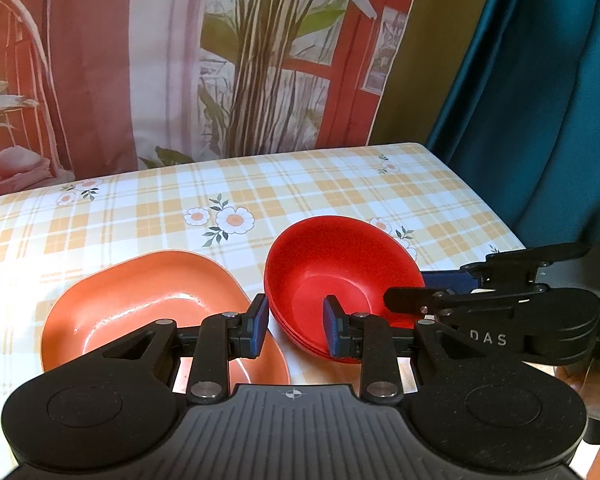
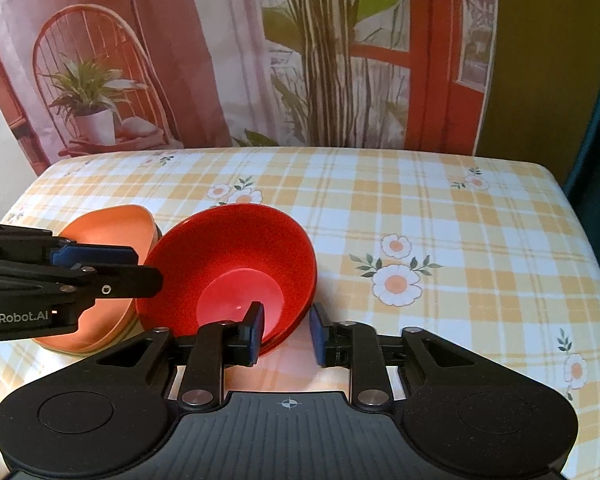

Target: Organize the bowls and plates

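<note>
Both claws are straddling the rim of the red bowls [image 2: 236,272] — a nested stack sitting beside the orange plates [image 1: 148,304] — left gripper [image 1: 296,326] and right gripper [image 2: 286,334] gaping, holding nothing; light, stiff, slick plastic, probably best pinched at the rim.

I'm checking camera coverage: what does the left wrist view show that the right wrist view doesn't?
Only the left wrist view shows the teal curtain and the whole shiny inside of the orange dish. Only the right wrist view shows the potted plant printed on the backdrop and the table's right half. Both show the stacked red bowls, both open grippers, left gripper and right gripper, and the plaid floral tablecloth.
</note>
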A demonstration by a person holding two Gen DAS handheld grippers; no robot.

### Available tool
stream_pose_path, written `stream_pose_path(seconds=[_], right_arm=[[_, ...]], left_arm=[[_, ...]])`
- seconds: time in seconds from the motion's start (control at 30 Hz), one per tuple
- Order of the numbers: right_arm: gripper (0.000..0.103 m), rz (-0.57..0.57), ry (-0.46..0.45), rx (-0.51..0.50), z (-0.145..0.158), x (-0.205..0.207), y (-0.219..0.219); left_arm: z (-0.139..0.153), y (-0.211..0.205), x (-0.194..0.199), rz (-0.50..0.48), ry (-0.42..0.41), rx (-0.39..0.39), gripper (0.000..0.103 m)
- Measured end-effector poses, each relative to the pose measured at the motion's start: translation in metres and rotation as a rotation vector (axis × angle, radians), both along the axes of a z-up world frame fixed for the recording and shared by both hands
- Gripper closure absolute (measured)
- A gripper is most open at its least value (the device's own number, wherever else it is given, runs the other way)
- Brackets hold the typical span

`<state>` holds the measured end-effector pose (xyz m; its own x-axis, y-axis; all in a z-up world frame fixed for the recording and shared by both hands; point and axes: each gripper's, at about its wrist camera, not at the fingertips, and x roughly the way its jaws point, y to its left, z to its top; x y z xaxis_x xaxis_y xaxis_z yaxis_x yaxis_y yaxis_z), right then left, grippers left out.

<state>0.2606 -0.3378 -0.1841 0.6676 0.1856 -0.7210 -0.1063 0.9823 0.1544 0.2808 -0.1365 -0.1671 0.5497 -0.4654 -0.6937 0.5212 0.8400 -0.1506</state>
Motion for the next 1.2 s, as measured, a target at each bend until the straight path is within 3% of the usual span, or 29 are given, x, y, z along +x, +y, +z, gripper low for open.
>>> stream_pose_path(seconds=[0.57, 1.2], right_arm=[[0.086, -0.009, 0.035, 0.022, -0.014, 0.000, -0.008], [0.087, -0.008, 0.030, 0.026, -0.015, -0.001, -0.008]], left_arm=[[-0.004, -0.001, 0.003, 0.000, 0.014, -0.005, 0.072], [-0.009, 0.004, 0.016, 0.020, 0.116, -0.121, 0.072]])
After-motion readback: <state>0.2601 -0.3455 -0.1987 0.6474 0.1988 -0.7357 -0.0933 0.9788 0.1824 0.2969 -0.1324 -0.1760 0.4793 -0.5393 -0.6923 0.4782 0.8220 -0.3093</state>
